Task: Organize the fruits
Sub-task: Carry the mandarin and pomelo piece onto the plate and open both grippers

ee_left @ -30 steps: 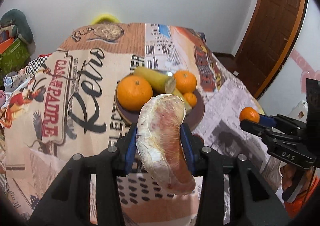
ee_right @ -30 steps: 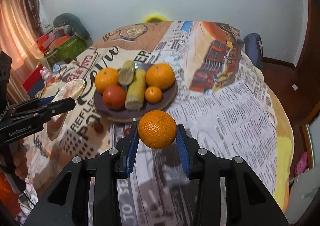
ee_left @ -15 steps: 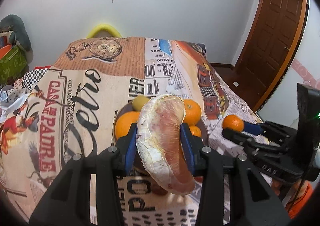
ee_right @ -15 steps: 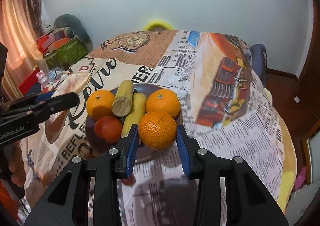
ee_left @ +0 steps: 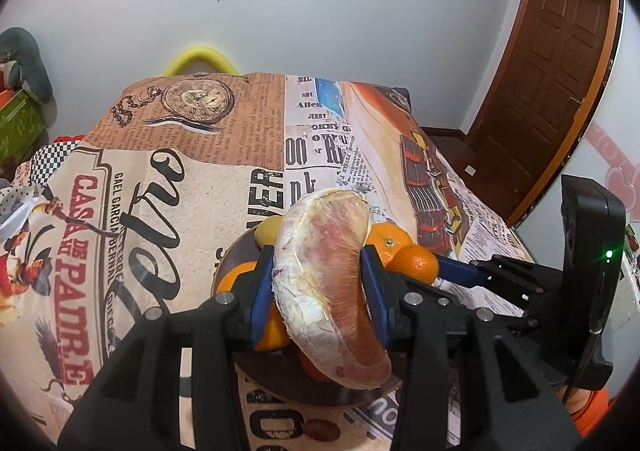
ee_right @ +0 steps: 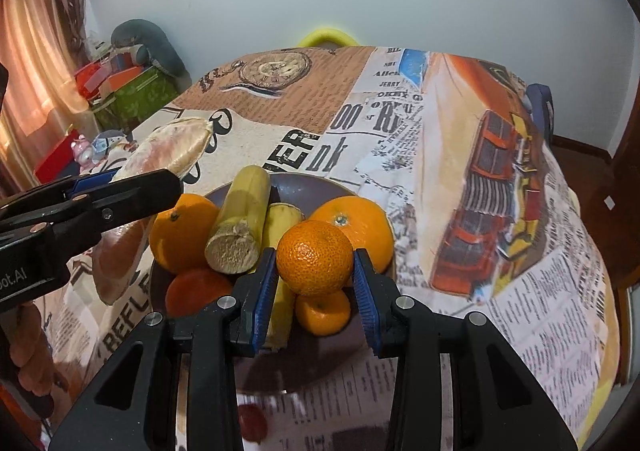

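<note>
My left gripper is shut on a peeled pink pomelo wedge and holds it over the near-left part of the dark brown plate. My right gripper is shut on a mandarin and holds it above the plate's front. On the plate lie two large oranges, two yellow-green cane pieces, a small mandarin and a reddish fruit. The pomelo wedge also shows at the left of the right wrist view; the held mandarin also shows in the left wrist view.
The table wears a printed newspaper-style cloth. Small dark red fruits lie on the cloth near the plate's front. A brown door is at the right. Boxes and toys sit beyond the table's left side.
Both grippers have moved forward over the plate, each still shut on its fruit. The plate now lies right beneath them.
</note>
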Demonstrator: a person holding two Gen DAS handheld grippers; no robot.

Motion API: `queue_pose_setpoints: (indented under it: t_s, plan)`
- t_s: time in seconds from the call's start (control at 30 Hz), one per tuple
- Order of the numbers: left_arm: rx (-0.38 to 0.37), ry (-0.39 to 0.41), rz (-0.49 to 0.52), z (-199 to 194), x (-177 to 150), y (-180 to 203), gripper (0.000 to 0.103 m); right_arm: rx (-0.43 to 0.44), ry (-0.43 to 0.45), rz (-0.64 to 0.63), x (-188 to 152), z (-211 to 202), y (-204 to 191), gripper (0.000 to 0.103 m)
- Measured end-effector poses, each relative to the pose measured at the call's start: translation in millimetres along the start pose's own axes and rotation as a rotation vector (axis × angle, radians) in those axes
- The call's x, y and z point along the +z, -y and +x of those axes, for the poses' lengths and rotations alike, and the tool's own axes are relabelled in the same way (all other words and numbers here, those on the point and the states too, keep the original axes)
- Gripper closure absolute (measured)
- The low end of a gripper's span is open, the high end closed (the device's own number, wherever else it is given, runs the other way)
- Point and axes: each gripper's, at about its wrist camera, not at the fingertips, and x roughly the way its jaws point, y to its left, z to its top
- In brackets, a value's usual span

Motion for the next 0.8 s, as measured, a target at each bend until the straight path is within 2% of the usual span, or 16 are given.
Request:
queue_pose_setpoints:
  t_s: [0.2, 0.33, 0.8]
  plan:
    - [0.01, -0.025, -0.001, 14.5, -0.7, -2.7, 0.061, 0.003, -0.002, -0.007, -1.7, 7.6, -2.2, 0.067]
    - [-0.001, -0.07, -0.015, 25.9, -3.1, -5.9, 0.061, -0.002, -0.001, -0.015, -2.1, 7.2, -3.9, 0.067]
    - [0.031, -0.02, 0.002, -3.4, -3.3, -5.5, 0.061, -0.005, -0.01, -0.022, -2.2, -1.0, -6.9, 0.064]
